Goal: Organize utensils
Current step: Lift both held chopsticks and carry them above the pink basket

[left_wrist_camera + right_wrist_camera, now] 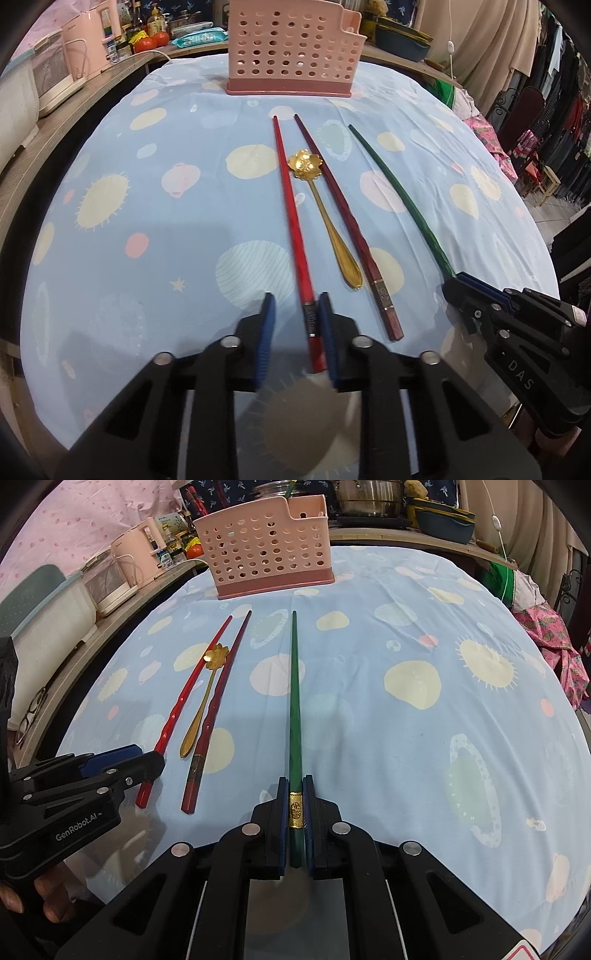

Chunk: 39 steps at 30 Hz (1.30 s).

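A bright red chopstick [291, 221], a gold flower-bowl spoon [325, 218], a dark red chopstick [343, 221] and a green chopstick [402, 199] lie side by side on the blue patterned cloth. My left gripper [297, 306] is open, its jaws straddling the bright red chopstick's near end, which lies against the right pad. My right gripper [295, 794] is shut on the green chopstick [295, 701] at its gold band. A pink perforated utensil basket [291, 48] stands at the far side of the table, also in the right wrist view [266, 550].
The round table's cloth [406, 738] spreads to the right. A counter on the left holds a pink kettle [136, 554], bottles and white containers. Pots [365, 498] stand behind the basket. Clothes [554, 110] hang at the right.
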Each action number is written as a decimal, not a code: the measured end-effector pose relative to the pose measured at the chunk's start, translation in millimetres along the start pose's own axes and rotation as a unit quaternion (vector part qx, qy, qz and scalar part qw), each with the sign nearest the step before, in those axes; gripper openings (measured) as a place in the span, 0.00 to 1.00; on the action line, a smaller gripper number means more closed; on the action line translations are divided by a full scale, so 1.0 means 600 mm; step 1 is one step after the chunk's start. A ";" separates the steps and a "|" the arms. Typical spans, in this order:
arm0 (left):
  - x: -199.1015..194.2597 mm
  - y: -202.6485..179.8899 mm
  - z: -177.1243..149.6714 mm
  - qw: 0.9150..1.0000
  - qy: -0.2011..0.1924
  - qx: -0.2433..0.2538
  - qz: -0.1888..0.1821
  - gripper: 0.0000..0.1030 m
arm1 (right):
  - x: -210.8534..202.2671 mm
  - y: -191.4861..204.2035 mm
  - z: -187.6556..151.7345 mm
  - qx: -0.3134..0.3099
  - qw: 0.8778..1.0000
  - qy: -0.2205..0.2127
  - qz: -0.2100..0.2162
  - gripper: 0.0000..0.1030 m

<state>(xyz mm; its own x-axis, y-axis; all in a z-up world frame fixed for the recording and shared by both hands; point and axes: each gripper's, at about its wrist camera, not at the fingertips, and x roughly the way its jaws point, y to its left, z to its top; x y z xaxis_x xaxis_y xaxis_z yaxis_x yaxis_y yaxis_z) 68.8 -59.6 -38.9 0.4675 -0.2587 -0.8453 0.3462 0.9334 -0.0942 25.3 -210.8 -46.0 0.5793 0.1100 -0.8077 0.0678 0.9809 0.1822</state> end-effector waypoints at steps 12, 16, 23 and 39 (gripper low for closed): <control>-0.008 0.013 0.005 1.000 -0.003 -0.014 -0.010 0.07 | -0.001 -0.001 0.000 0.001 1.000 0.001 0.002 0.06; -0.021 0.020 0.014 1.000 -0.015 -0.020 -0.006 0.07 | -0.008 -0.004 0.007 0.008 1.000 -0.002 0.008 0.06; -0.054 0.036 0.050 0.999 -0.045 -0.030 -0.003 0.07 | -0.038 -0.009 0.046 0.015 0.999 -0.033 0.010 0.06; -0.166 0.089 0.224 0.982 -0.177 -0.057 0.012 0.07 | -0.131 -0.034 0.237 0.032 0.987 -0.157 0.025 0.06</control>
<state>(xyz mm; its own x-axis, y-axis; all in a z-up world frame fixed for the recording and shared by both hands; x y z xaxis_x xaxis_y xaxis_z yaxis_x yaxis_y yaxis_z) 150.1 -17.4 111.0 0.7355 -0.2874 -0.6135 0.2471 0.9570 -0.1522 93.6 -262.4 93.6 0.8055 0.0924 -0.5853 0.0787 0.9623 0.2603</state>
